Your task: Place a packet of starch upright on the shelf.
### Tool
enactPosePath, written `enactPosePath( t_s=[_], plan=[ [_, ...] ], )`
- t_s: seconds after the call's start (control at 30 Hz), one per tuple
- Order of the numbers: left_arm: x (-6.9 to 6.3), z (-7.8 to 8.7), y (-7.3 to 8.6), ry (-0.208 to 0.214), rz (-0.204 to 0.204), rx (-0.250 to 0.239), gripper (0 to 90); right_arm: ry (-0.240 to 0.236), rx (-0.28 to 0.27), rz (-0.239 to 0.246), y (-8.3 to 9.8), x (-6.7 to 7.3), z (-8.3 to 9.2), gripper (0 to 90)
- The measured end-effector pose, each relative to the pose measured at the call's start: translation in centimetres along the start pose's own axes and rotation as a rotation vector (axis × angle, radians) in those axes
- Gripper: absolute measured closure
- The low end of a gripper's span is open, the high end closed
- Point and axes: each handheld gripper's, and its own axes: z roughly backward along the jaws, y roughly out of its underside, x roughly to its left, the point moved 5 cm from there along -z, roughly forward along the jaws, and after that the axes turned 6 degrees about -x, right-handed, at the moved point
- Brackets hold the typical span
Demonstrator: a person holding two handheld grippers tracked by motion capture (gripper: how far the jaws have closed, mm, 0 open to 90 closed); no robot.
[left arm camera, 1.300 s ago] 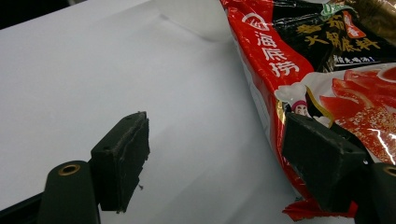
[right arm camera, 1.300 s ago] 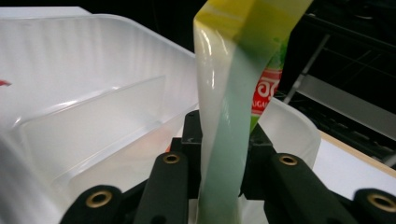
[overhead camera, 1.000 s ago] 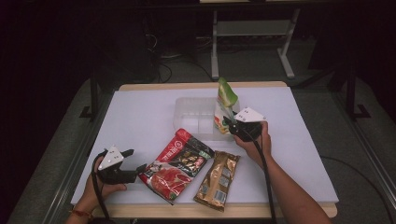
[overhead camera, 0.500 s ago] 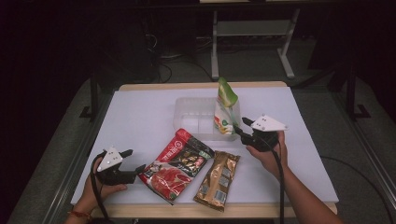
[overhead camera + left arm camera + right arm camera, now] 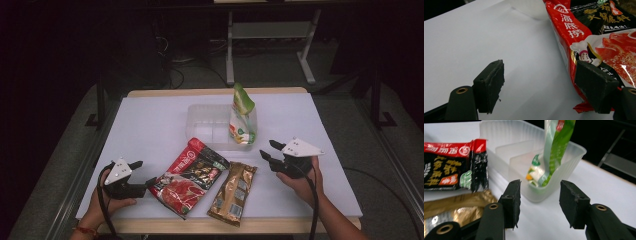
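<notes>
Just ahead of right gripper (image 5: 267,153), green pouch (image 5: 241,116).

Both grippers, left (image 5: 141,173) and right (image 5: 266,152), have black bodies, grey three-cornered plates on top and trailing black cables. Square black pads (image 5: 489,83) show brass-ringed screw holes at 6 o'clock. A red wristband (image 5: 84,230) circles the left wrist.

We count three snack pouches: one green (image 5: 242,116), one red (image 5: 189,177), one gold (image 5: 233,193); plus one clear tray (image 5: 206,119).
</notes>
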Motion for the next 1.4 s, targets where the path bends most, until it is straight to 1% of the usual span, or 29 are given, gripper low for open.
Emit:
enactPosePath(
  t_s=[0.23,0.4,0.5,0.57,0.67,0.83,0.93,1.0,1.03,1.1,1.27,1.4],
  plan=[
    [0.0,-0.2,0.0,0.014,0.0,0.004,23.1,-0.05,0.038,-0.033,1.0,0.9,0.7,49.8],
    [-0.2,-0.3,-0.1,0.022,0.001,0.0,23.1,-0.1,0.07,-0.08,1.7,1.8,0.9,48.4],
    [-0.2,-0.3,-0.1,0.025,0.002,-0.002,23.1,-0.113,0.073,-0.072,2.0,2.2,1.0,48.1],
    [-0.2,-0.3,0.0,0.026,0.004,-0.001,23.1,-0.129,0.078,-0.092,2.1,2.4,0.9,47.4],
    [-0.2,-0.3,0.0,0.027,0.004,-0.001,23.1,-0.145,0.081,-0.106,2.4,2.5,0.8,46.3],
    [-0.3,-0.3,-0.1,0.029,0.003,0.001,23.1,-0.184,0.112,-0.124,3.2,3.1,0.5,44.2],
    [-0.3,-0.3,-0.1,0.031,0.001,0.0,23.1,-0.209,0.119,-0.134,3.2,3.4,0.3,42.6],
    [-0.3,-0.3,-0.1,0.03,-0.001,-0.003,23.1,-0.217,0.127,-0.147,3.2,3.6,0.3,41.5],
    [-0.3,-0.2,-0.1,0.028,0.0,-0.003,23.1,-0.232,0.128,-0.155,3.3,3.7,0.2,41.4],
    [-0.3,-0.2,-0.1,0.027,0.001,-0.005,23.1,-0.235,0.139,-0.162,3.4,3.8,0.1,40.5],
    [-0.3,-0.2,-0.1,0.028,-0.006,-0.002,23.1,-0.269,0.154,-0.178,3.5,4.2,-0.1,38.6],
    [-0.5,-0.2,-0.2,0.028,-0.007,-0.002,23.1,-0.276,0.172,-0.19,3.7,4.4,-0.4,37.7]
  ],
)
